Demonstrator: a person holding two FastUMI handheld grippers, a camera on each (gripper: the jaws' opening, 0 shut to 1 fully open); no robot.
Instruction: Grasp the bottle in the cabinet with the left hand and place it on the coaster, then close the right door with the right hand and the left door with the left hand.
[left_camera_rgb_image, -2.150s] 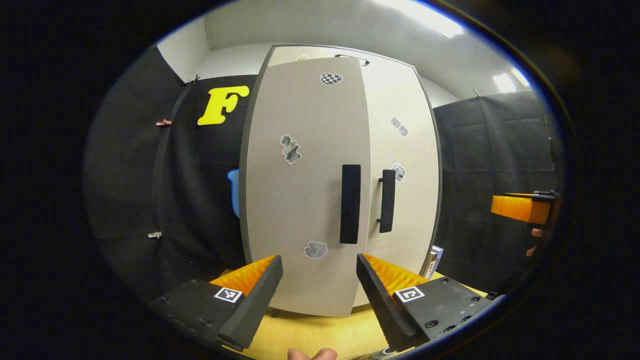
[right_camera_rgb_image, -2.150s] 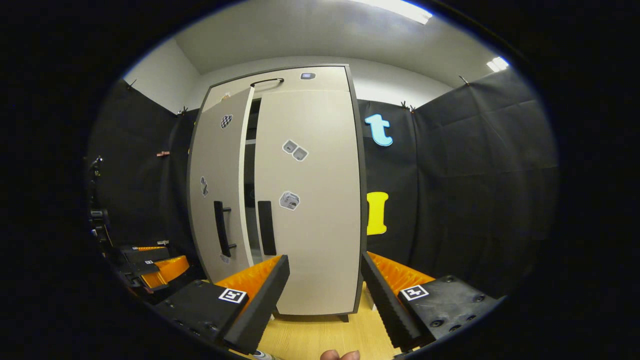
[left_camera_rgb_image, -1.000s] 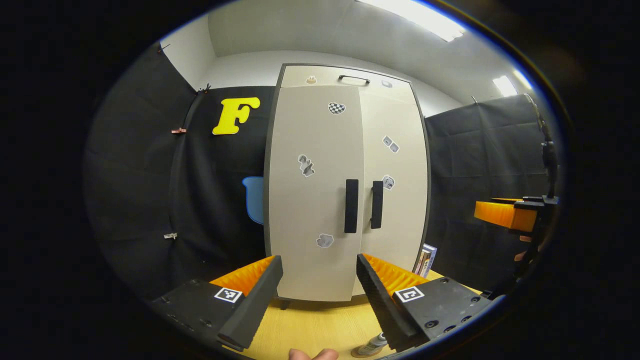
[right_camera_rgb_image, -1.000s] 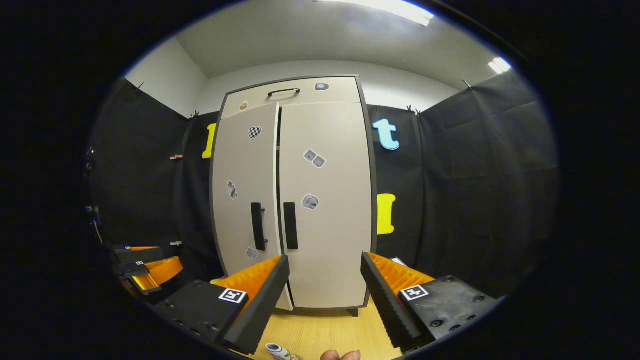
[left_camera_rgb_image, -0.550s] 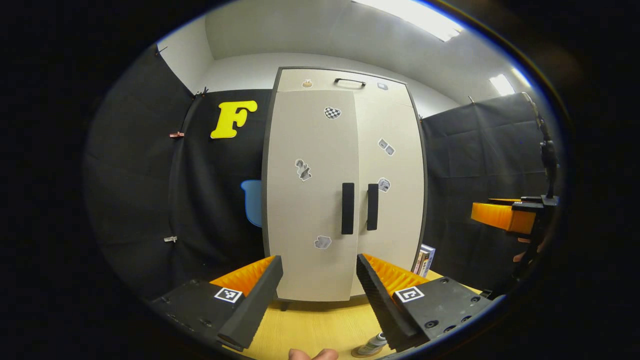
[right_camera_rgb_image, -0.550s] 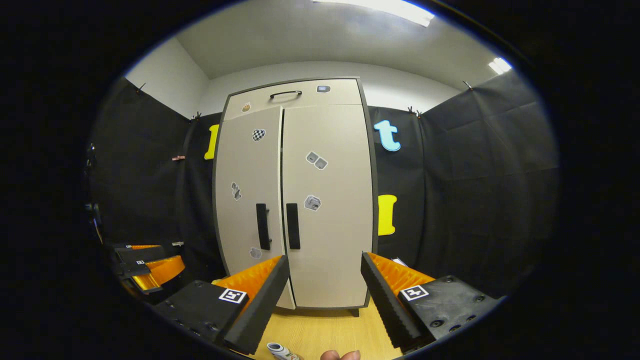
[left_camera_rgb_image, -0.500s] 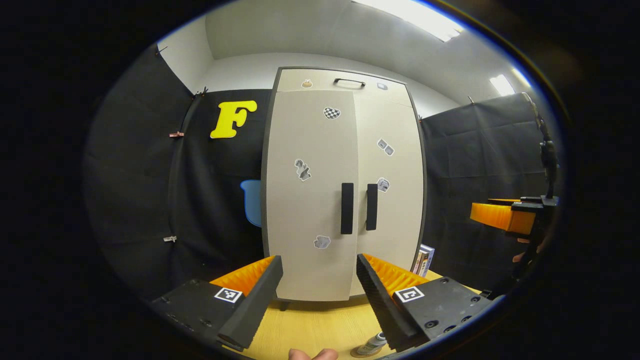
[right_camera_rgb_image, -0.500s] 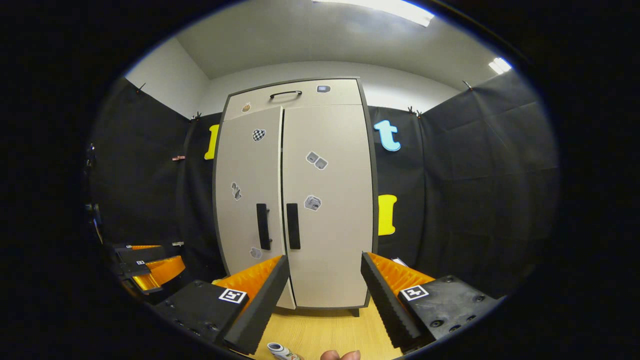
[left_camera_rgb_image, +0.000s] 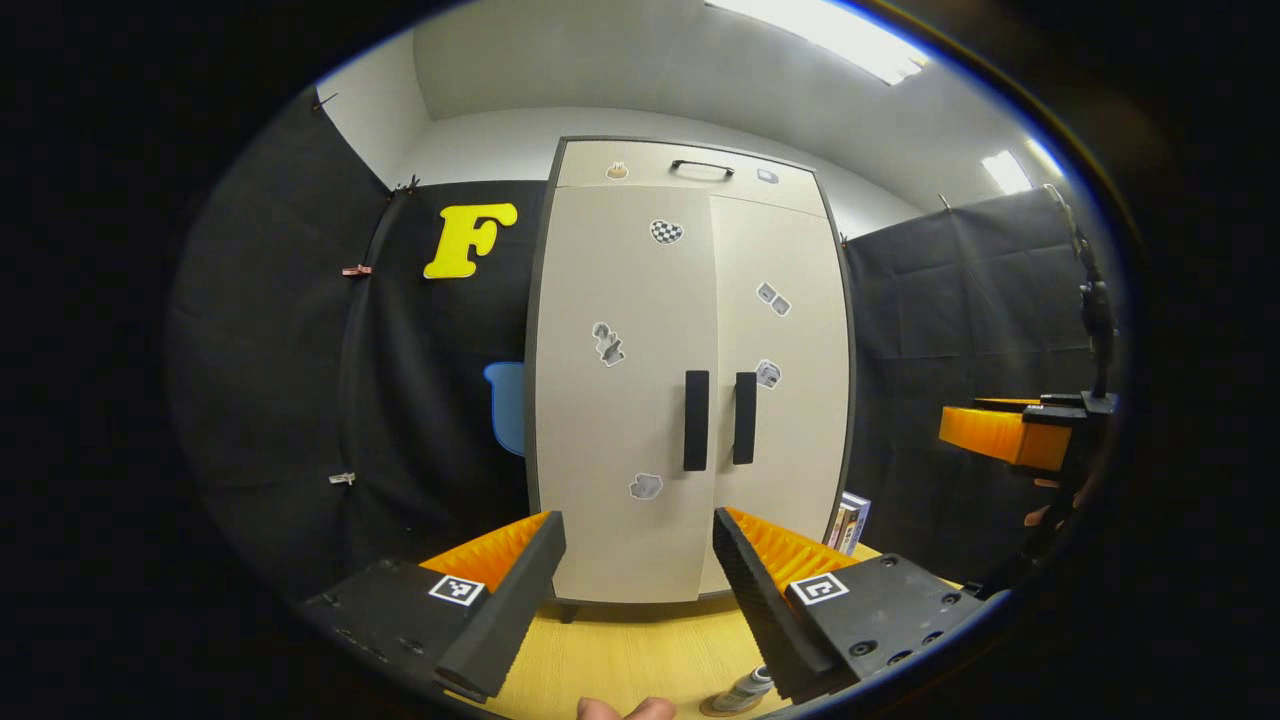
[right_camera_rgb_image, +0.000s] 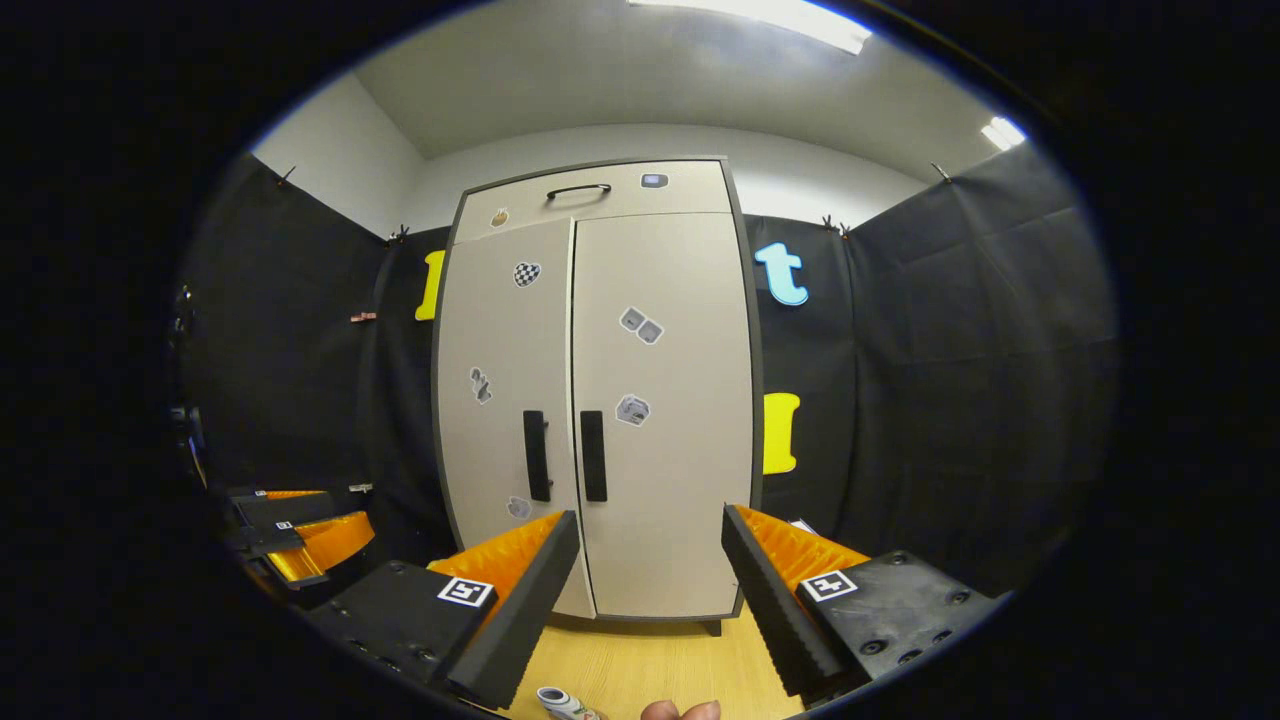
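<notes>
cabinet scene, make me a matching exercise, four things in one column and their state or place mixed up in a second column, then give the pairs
Things
1. left door
2. bottle
3. left tool
4. books

States or places
A. open, holding nothing
B. shut, flush with the right door
C. upright beside the cabinet, at its right side
D. on the coaster on the wooden table

Pairs: 1-B, 2-D, 3-A, 4-C

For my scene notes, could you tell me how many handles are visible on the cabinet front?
3: one vertical bar on the left door, one vertical bar on the right door, and a small curved handle on the top panel. Any on other faces are hidden.
</notes>
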